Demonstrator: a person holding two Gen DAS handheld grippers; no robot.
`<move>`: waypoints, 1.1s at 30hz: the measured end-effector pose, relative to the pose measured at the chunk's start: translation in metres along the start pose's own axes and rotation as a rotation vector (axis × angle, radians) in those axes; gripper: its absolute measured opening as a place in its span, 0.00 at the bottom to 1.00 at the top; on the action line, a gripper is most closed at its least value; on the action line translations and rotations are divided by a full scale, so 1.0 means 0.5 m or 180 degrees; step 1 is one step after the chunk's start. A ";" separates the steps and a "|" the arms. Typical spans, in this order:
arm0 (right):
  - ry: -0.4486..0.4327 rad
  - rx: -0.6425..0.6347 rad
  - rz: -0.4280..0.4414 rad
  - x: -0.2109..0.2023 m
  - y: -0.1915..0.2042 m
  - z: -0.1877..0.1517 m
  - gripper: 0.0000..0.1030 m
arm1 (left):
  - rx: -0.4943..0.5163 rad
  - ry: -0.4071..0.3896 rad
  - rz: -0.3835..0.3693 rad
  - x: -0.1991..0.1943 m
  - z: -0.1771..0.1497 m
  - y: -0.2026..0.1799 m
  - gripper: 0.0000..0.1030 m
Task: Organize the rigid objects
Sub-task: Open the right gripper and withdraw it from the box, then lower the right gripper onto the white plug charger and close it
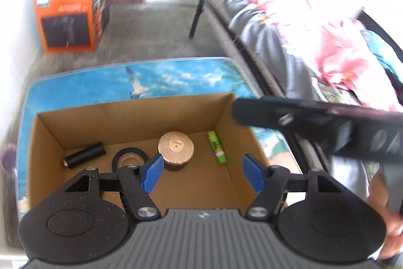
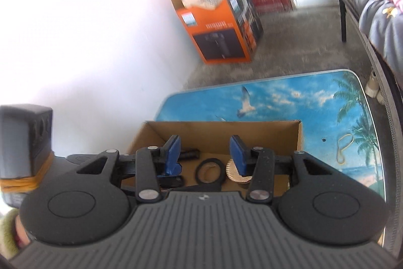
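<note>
We look down into one open cardboard box that sits on a table printed with sky, a gull and palms. We count four things on the box floor, one of each. A black cylinder lies on its side at the left. A roll of black tape lies flat next to it. A copper-lidded round tin stands upright near the middle. A green marker lies along the right wall.

Our left gripper hangs over the near part of the box, fingers spread wide with nothing between them. Our right gripper hovers above the box's near edge, its blue pads moderately apart and bare.

One loose rubber band lies on the table right of the box. One orange carton stands on the floor beyond, filled with crumpled white material.
</note>
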State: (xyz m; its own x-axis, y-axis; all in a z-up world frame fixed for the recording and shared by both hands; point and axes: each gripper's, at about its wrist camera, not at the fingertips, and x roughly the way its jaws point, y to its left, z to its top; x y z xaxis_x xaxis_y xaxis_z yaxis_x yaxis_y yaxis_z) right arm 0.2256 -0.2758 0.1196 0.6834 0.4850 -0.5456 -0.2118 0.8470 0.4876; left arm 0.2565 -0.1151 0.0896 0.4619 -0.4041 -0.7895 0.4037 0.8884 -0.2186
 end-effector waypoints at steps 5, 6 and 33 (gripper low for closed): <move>-0.0316 0.0108 0.0280 -0.124 0.025 -0.104 0.43 | 0.0172 -0.0377 -0.0122 -0.117 -0.101 -0.013 0.75; -0.0330 0.0128 0.0318 -0.136 0.030 -0.135 0.44 | 0.0181 -0.0437 -0.0101 -0.132 -0.126 -0.012 0.75; 0.0892 0.0637 0.0222 0.206 0.090 -0.406 0.35 | 0.0316 -0.0391 0.0995 0.016 -0.489 0.058 0.50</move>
State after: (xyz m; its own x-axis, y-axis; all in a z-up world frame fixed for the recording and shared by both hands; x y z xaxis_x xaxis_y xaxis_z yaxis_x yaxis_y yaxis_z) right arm 0.1448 -0.1432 -0.0530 0.4479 0.6046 -0.6586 -0.0912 0.7637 0.6391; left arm 0.0786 -0.0395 -0.0634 0.6645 -0.1443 -0.7332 0.2997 0.9503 0.0846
